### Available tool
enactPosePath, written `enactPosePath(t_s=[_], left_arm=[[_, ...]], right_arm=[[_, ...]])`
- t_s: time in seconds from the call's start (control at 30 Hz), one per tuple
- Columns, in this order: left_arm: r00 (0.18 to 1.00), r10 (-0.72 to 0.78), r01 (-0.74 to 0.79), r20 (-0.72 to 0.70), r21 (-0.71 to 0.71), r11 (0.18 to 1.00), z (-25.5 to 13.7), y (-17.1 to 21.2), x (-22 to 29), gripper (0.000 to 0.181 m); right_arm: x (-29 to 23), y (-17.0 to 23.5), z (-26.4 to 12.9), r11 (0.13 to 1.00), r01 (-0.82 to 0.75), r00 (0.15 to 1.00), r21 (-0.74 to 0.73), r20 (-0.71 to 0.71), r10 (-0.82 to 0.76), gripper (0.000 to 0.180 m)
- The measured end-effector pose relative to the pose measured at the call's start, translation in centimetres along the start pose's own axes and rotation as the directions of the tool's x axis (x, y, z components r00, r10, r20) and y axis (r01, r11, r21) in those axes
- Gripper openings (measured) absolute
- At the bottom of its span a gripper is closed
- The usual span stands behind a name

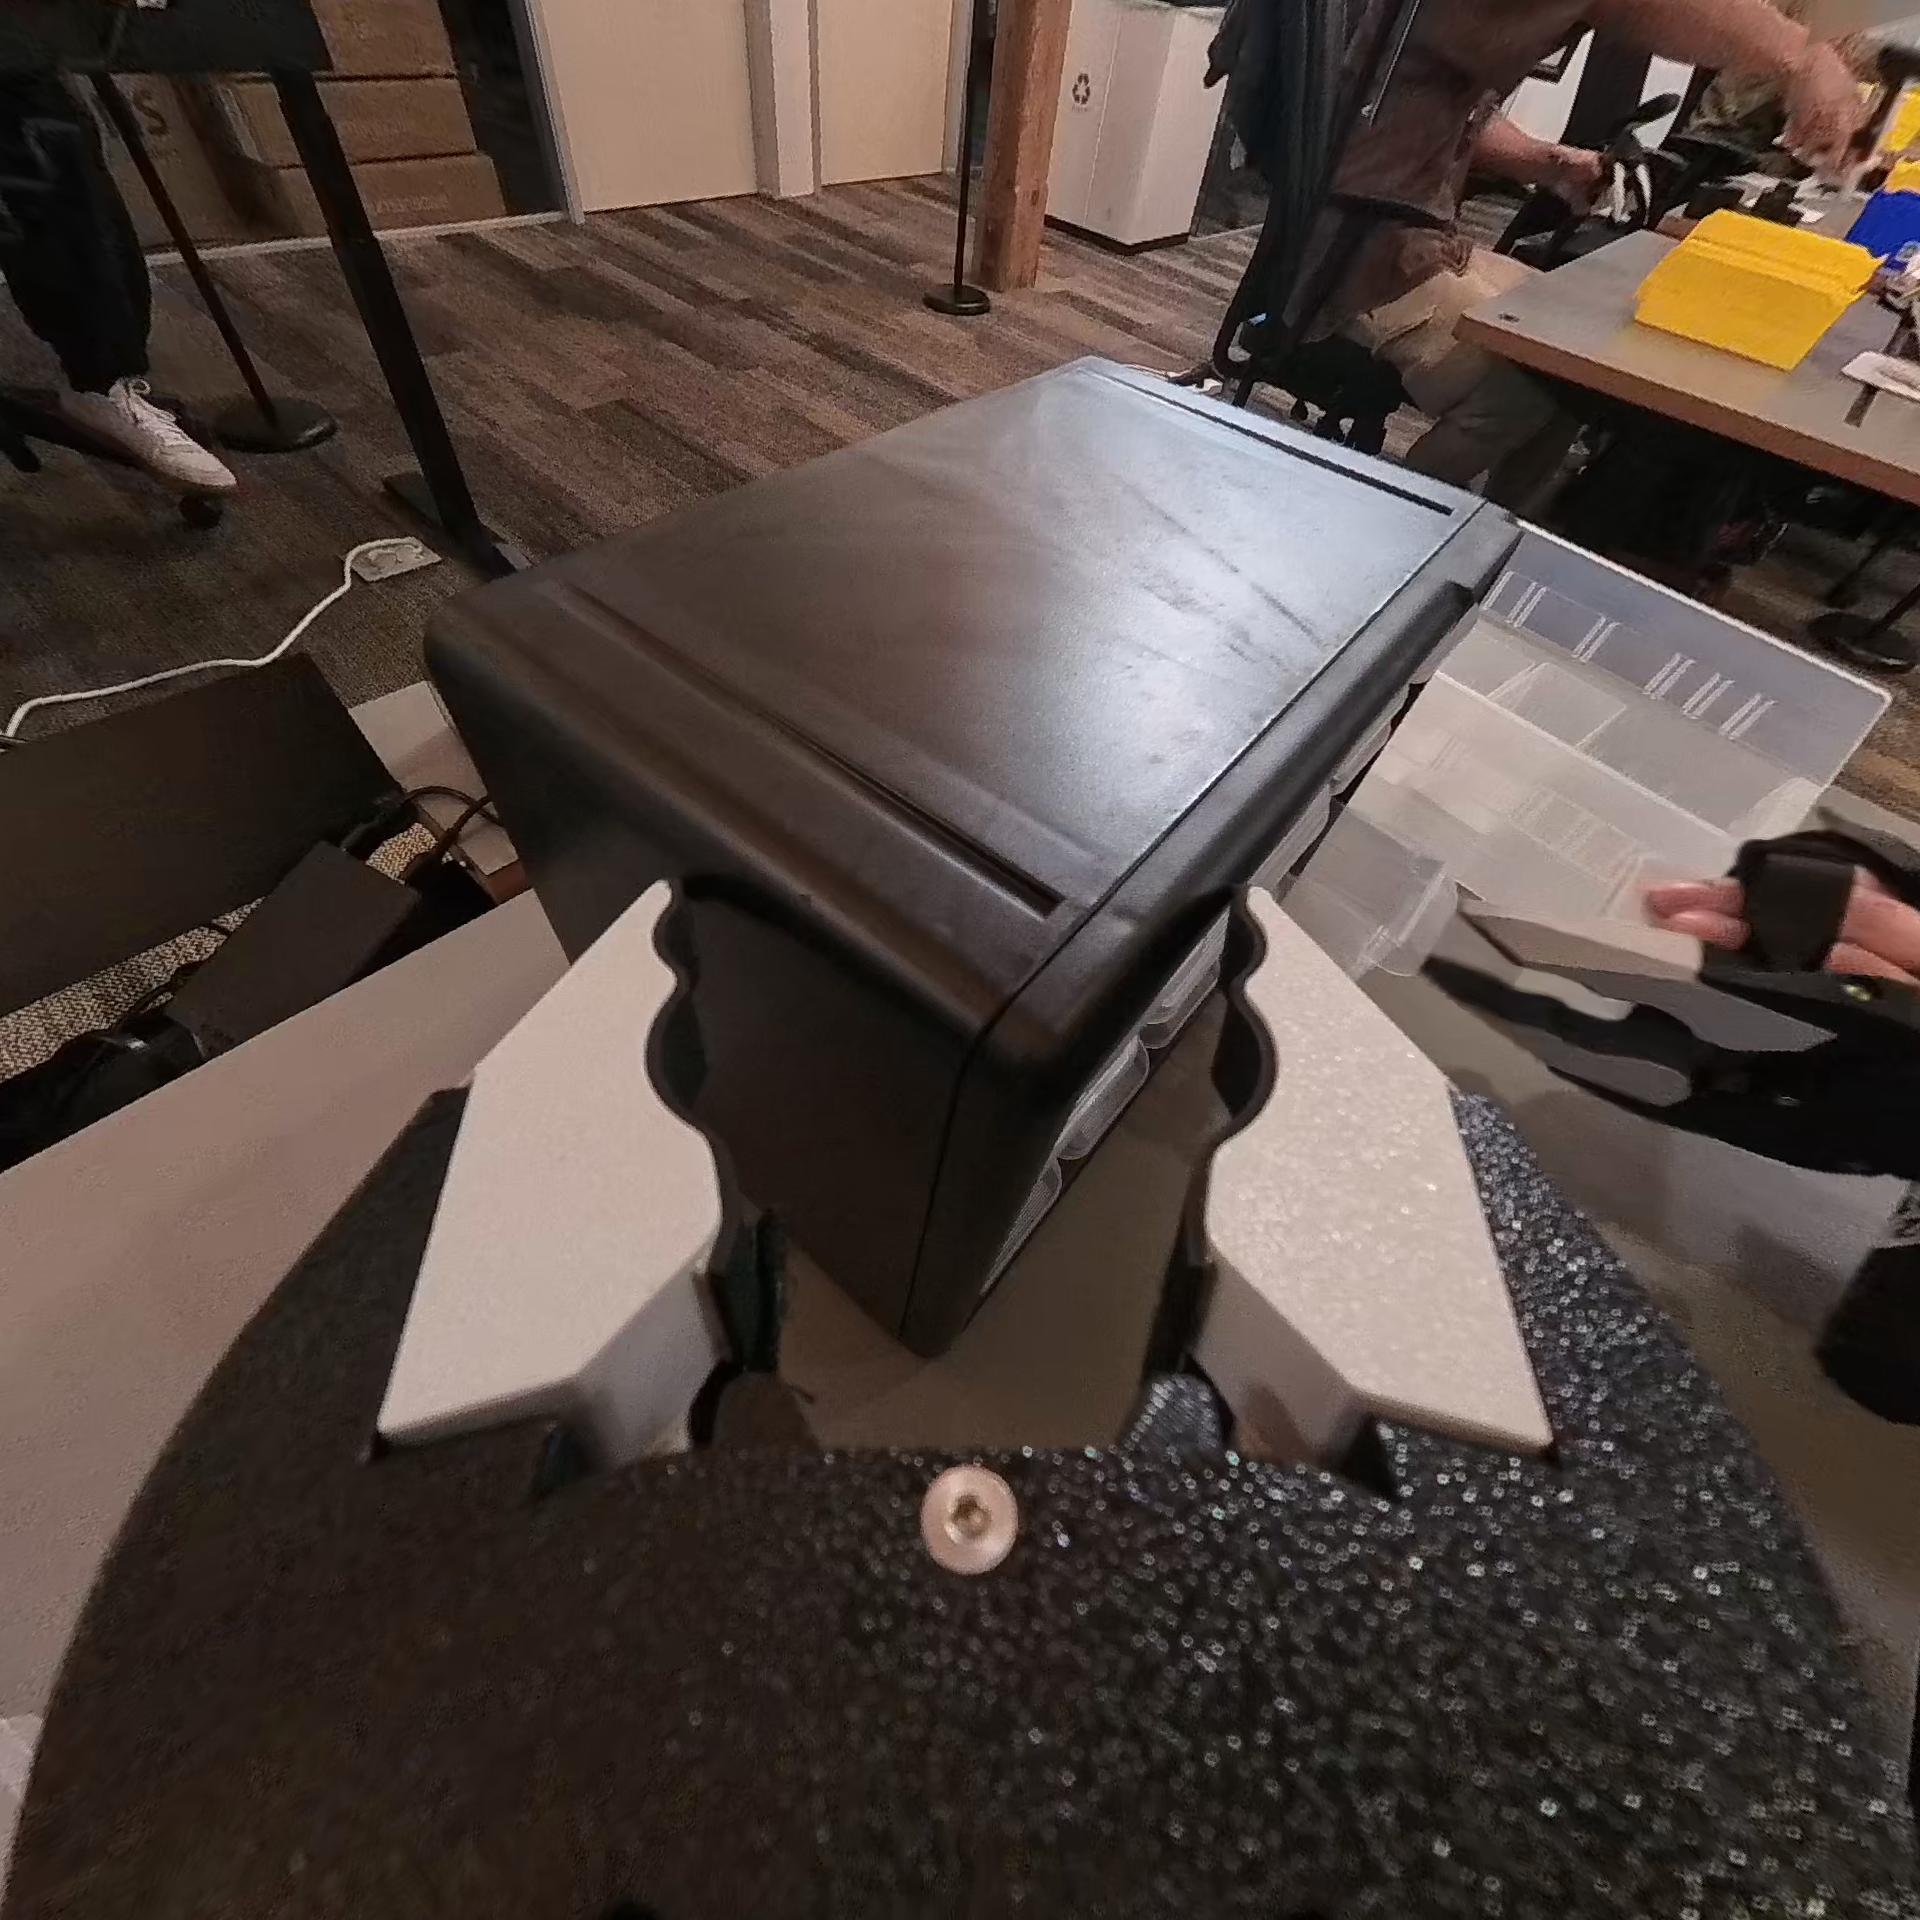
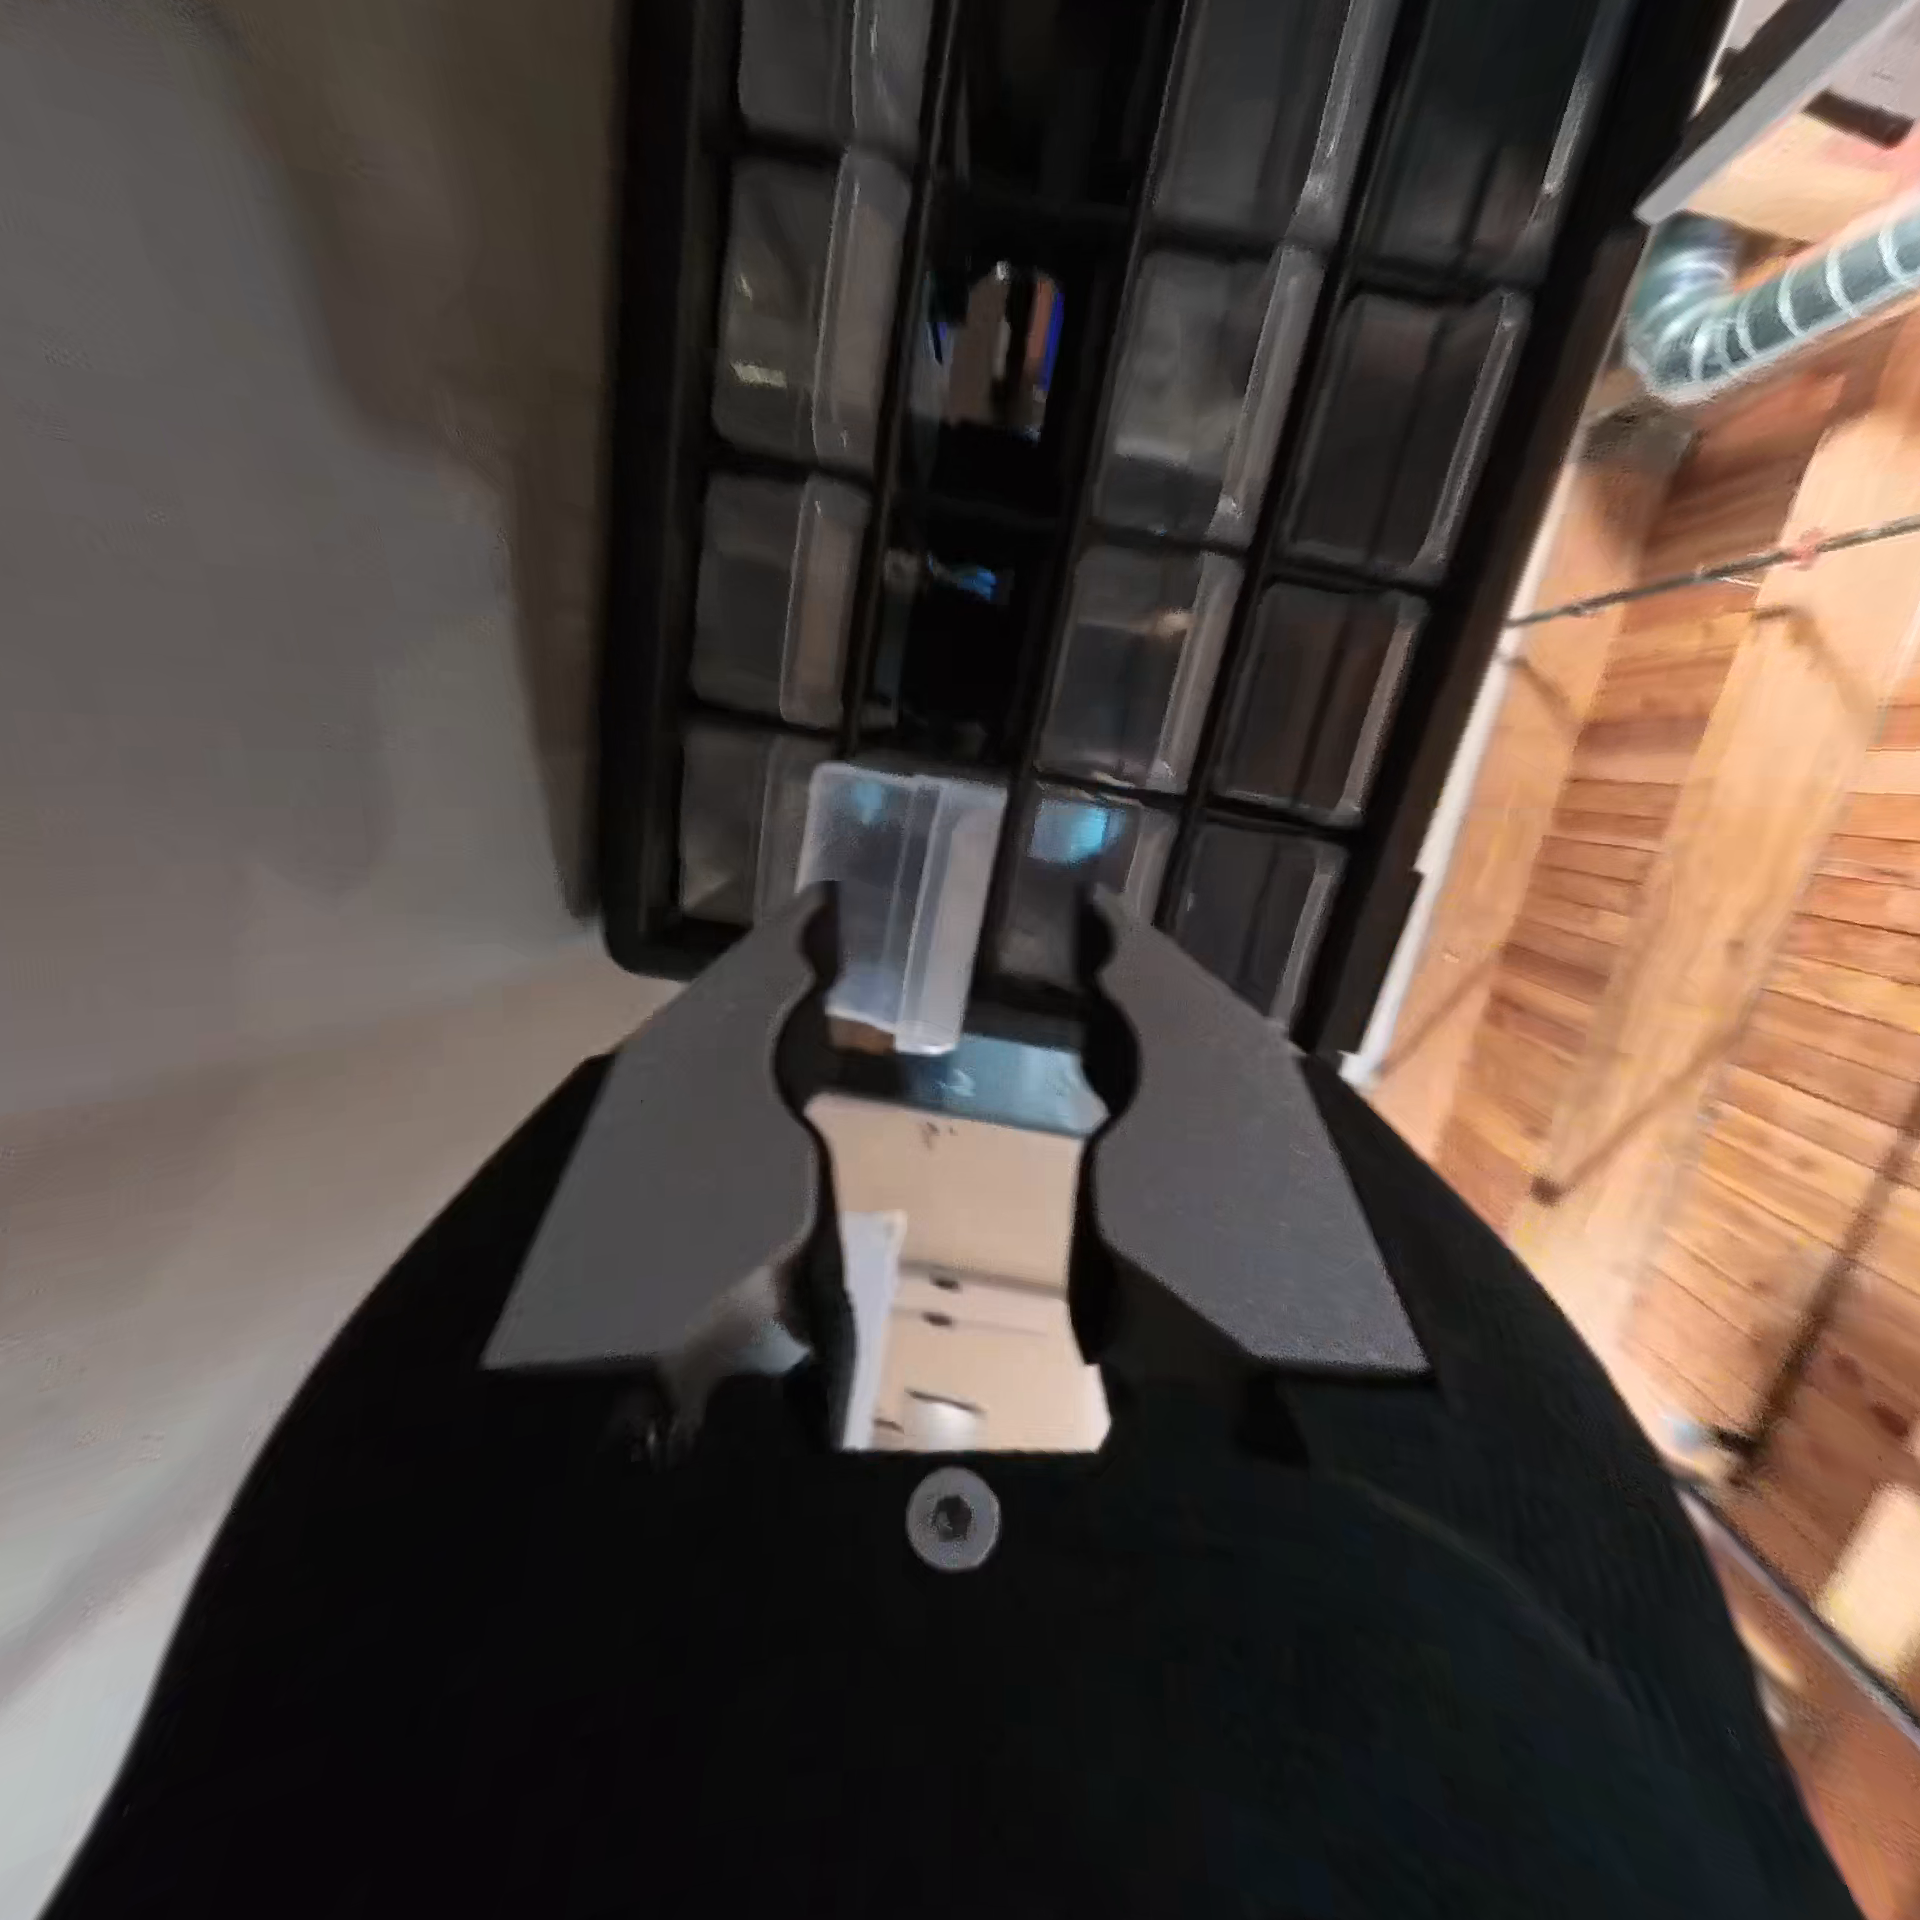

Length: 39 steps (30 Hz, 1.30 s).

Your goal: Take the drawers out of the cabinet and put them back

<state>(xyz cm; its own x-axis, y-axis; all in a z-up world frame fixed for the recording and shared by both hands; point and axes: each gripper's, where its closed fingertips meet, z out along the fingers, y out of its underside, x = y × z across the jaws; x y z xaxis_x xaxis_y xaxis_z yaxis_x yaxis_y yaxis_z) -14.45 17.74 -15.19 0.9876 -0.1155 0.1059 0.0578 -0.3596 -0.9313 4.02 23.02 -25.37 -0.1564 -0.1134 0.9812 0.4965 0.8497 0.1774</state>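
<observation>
The black cabinet (image 1: 987, 644) stands on the grey table (image 1: 208, 1195). My left gripper (image 1: 956, 899) has white fingers (image 1: 582, 1143) spread wide astride the cabinet's near top corner, one along its side and one along its front. My right gripper (image 2: 951, 909) faces the cabinet's front (image 2: 1558, 520), rolled sideways. A clear drawer (image 2: 904, 894) sticks out of the end row between its black fingers, against one finger and apart from the other. Several clear drawers sit in their slots; a middle line of slots (image 2: 987, 416) looks dark and empty. The right gripper also shows in the left wrist view (image 1: 1455, 940).
A large clear plastic bin (image 1: 1662, 748) sits on the table behind the cabinet. A gloved hand (image 1: 1787, 914) holds the right gripper. Black boxes (image 1: 156, 810) lie left of the table. A person sits at a far table with yellow bins (image 1: 1745, 291).
</observation>
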Motion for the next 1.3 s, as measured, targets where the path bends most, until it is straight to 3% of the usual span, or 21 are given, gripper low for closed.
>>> enactPosePath(t_s=[0.07,0.13,0.23,0.3,0.33,0.77,0.9,1.0,1.13,1.23,1.3], left_arm=[[1.0,0.0,0.0,0.0,0.0,1.0,0.0,0.0,0.0,0.1],[1.0,0.0,0.0,0.0,-0.001,1.0,0.0,0.0,0.0,0.1],[1.0,0.0,0.0,0.0,-0.001,1.0,0.0,0.0,0.0,0.1],[1.0,0.0,0.0,0.0,-0.001,1.0,0.0,0.0,0.0,0.1],[1.0,-0.001,0.001,0.0,0.0,1.0,0.0,0.0,0.0,0.1],[1.0,-0.014,0.014,-0.002,-0.006,1.0,0.1,0.1,0.0,0.101],[1.0,-0.012,0.012,-0.001,-0.005,1.0,0.1,0.1,0.0,0.101],[1.0,-0.011,0.011,-0.002,-0.002,1.0,0.1,0.1,0.0,0.101],[1.0,-0.01,0.01,-0.003,-0.001,1.0,0.1,0.1,0.0,0.101],[1.0,-0.011,0.011,-0.002,-0.002,1.0,0.1,0.1,0.0,0.101],[1.0,-0.011,0.011,-0.002,-0.002,1.0,0.1,0.1,0.0,0.101]], right_arm=[[-0.4,0.1,0.6,0.997,-0.073,0.997,0.012,0.037,0.073,0.081],[-0.8,1.0,1.8,0.994,-0.106,0.993,-0.035,0.053,0.108,0.09],[-1.0,2.1,3.4,0.993,-0.084,0.996,-0.083,0.02,0.086,0.081],[-1.2,2.4,3.8,0.991,-0.039,0.999,-0.124,0.017,0.042,0.052],[-1.3,2.1,3.6,0.992,-0.022,0.999,-0.122,0.027,0.025,0.046],[-1.1,-0.4,-1.5,0.999,-0.046,0.991,-0.006,0.124,0.047,0.045],[-0.6,-1.0,-2.5,0.994,-0.088,0.974,0.068,0.215,0.072,0.044],[0.3,-1.4,-3.2,0.973,-0.206,0.934,0.107,0.319,0.162,0.043],[2.2,-2.1,-4.4,0.853,-0.501,0.783,0.146,0.495,0.376,0.043],[5.5,-1.5,-5.4,0.619,-0.773,0.566,0.142,0.594,0.571,0.043],[8.1,0.3,-6.2,0.476,-0.871,0.447,0.122,0.596,0.667,0.043]])
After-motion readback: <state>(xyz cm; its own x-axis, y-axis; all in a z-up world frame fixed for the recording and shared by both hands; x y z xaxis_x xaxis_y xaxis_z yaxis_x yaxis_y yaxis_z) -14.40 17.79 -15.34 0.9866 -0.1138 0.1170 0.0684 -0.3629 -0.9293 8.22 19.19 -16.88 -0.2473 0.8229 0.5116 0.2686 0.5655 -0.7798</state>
